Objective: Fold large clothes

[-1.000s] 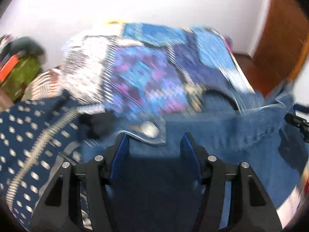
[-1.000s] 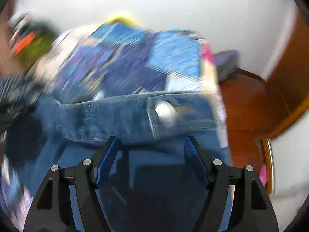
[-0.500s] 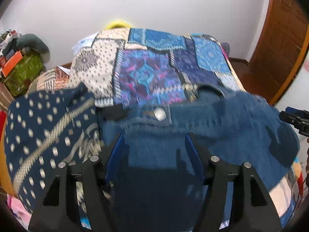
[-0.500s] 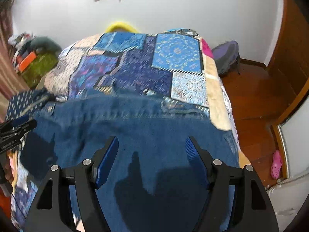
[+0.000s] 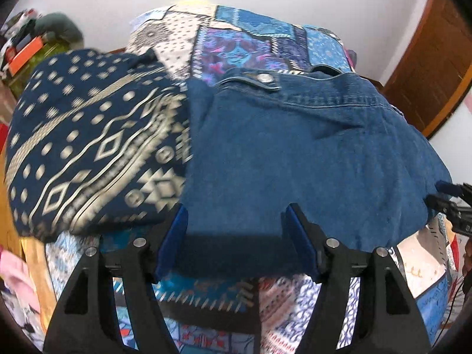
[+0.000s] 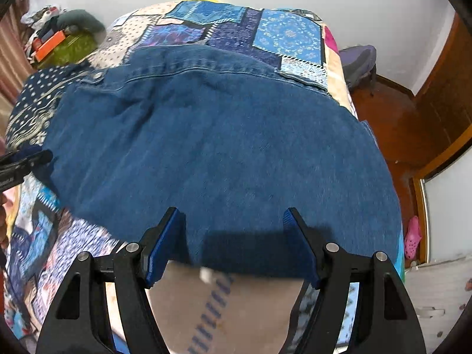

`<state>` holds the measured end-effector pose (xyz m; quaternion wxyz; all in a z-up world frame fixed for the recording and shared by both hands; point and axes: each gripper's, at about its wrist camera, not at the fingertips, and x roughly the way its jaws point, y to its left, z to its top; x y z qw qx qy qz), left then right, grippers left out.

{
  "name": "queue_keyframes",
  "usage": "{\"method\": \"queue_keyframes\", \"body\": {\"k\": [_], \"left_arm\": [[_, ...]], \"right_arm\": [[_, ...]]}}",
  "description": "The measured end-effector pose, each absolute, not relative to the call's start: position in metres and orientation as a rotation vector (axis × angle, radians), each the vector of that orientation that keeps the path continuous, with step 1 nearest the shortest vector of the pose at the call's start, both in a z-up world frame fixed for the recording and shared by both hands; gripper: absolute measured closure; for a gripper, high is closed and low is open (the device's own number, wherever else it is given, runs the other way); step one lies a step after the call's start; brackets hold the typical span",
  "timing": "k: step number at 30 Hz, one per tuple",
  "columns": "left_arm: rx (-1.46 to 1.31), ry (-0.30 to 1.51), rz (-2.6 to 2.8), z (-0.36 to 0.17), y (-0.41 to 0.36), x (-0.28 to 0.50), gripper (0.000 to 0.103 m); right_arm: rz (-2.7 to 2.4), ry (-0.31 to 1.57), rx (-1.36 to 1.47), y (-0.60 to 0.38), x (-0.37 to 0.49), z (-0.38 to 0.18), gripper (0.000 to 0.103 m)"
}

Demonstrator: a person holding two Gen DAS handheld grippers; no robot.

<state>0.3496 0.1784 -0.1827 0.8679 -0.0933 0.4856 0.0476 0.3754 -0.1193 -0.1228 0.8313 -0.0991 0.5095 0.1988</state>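
Observation:
A folded pair of blue denim jeans [image 5: 295,153] lies flat on the patchwork bed cover, its waistband with a metal button [image 5: 264,78] at the far side. It also shows in the right wrist view [image 6: 224,153]. My left gripper [image 5: 236,221] is open and empty, just above the near fold edge on the jeans' left part. My right gripper [image 6: 234,224] is open and empty over the near edge on the right part. Each gripper's tip shows at the other view's edge [image 5: 451,203].
A folded navy garment with cream pattern [image 5: 91,153] lies on the bed left of the jeans. The patchwork bed cover [image 6: 224,26] stretches to the white wall. Clutter sits at the far left [image 6: 62,41]. A wooden floor and door [image 6: 427,112] are at the right.
Both grippers have let go of the jeans and pulled back toward the near edge. The jeans, held up and moving a second ago, now lie still on the bed.

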Motion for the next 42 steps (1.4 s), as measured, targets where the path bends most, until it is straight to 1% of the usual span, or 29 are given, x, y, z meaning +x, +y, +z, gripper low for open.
{"method": "queue_keyframes", "body": {"k": [4,7,8,9,11,16,22,25,28,29,30,32,33,34,36,39,42], "left_arm": [[-0.259,1.015,0.139,-0.182,0.196,0.330,0.035],[-0.363,1.002,0.158,-0.186,0.210,0.314,0.034],[-0.410,0.994,0.160,-0.189,0.215,0.307,0.031],[-0.448,0.988,0.156,-0.193,0.218,0.303,0.026],[-0.540,0.988,0.144,-0.205,0.224,0.296,0.022],[-0.754,1.031,0.060,-0.239,0.228,0.296,0.022],[-1.063,0.933,-0.096,-0.260,0.236,0.310,0.022],[-1.107,0.913,-0.085,-0.266,0.233,0.317,0.022],[-1.101,0.931,-0.031,-0.274,0.226,0.334,0.022],[-1.095,0.930,-0.025,-0.274,0.224,0.337,0.023],[-1.080,0.927,-0.019,-0.273,0.220,0.340,0.030],[-1.010,0.925,0.022,-0.262,0.208,0.345,0.042],[-0.968,0.924,0.044,-0.256,0.203,0.345,0.046],[-0.905,0.921,0.069,-0.246,0.196,0.345,0.049],[-0.836,0.907,0.095,-0.231,0.187,0.344,0.060],[-0.767,0.849,0.091,-0.202,0.175,0.339,0.069],[-0.667,0.773,0.072,-0.159,0.158,0.335,0.073]], "right_arm": [[0.424,1.057,-0.207,-0.119,0.367,-0.112,0.035],[0.423,1.030,-0.201,-0.116,0.361,-0.105,0.035],[0.424,1.024,-0.199,-0.115,0.360,-0.103,0.035],[0.427,1.019,-0.197,-0.114,0.360,-0.101,0.035],[0.434,1.011,-0.194,-0.110,0.358,-0.099,0.035],[0.451,1.013,-0.178,-0.103,0.357,-0.101,0.035],[0.453,1.036,-0.196,-0.096,0.359,-0.111,0.035],[0.449,1.045,-0.195,-0.095,0.362,-0.115,0.035],[0.448,1.055,-0.178,-0.097,0.364,-0.118,0.035],[0.446,1.057,-0.175,-0.098,0.365,-0.118,0.035],[0.445,1.059,-0.172,-0.098,0.365,-0.118,0.035],[0.445,1.061,-0.169,-0.099,0.366,-0.119,0.035],[0.445,1.061,-0.168,-0.099,0.366,-0.119,0.035],[0.444,1.060,-0.167,-0.100,0.366,-0.119,0.035],[0.443,1.061,-0.167,-0.100,0.366,-0.119,0.035],[0.438,1.060,-0.158,-0.102,0.366,-0.116,0.035],[0.440,1.047,-0.159,-0.102,0.366,-0.108,0.035]]}}
